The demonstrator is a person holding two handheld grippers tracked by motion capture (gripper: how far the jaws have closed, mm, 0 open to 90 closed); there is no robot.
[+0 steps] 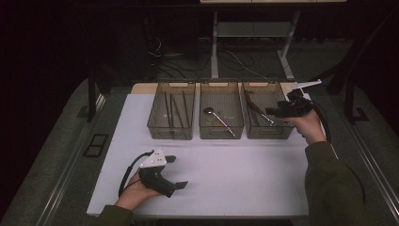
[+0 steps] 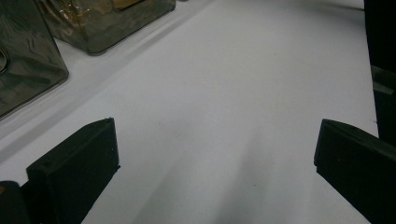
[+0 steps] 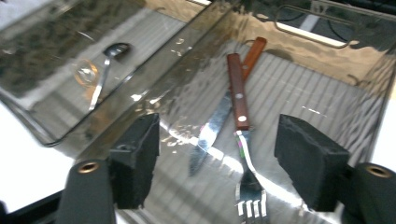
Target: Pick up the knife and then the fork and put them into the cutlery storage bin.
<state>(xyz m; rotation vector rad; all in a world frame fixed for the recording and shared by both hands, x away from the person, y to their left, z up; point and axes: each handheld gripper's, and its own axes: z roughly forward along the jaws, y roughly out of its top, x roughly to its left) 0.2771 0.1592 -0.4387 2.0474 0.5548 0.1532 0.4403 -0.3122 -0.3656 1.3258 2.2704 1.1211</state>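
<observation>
Smoky translucent plastic makes up the three bins I see from the high view; my right gripper [image 1: 272, 112] hovers over the right bin [image 1: 288, 133], while my left gripper [image 1: 176, 172] rests low on the white tabletop [image 1: 235, 174]. From the left gripper view, its jaws stand spread wide with only bare tabletop between them. From the right gripper view, the jaws are parted, holding nothing, above a wooden-handled fork [image 3: 243, 135] lying across a knife [image 3: 219, 121] on the bin floor; a spoon [image 3: 105, 70] lies in the neighbouring bin.
</observation>
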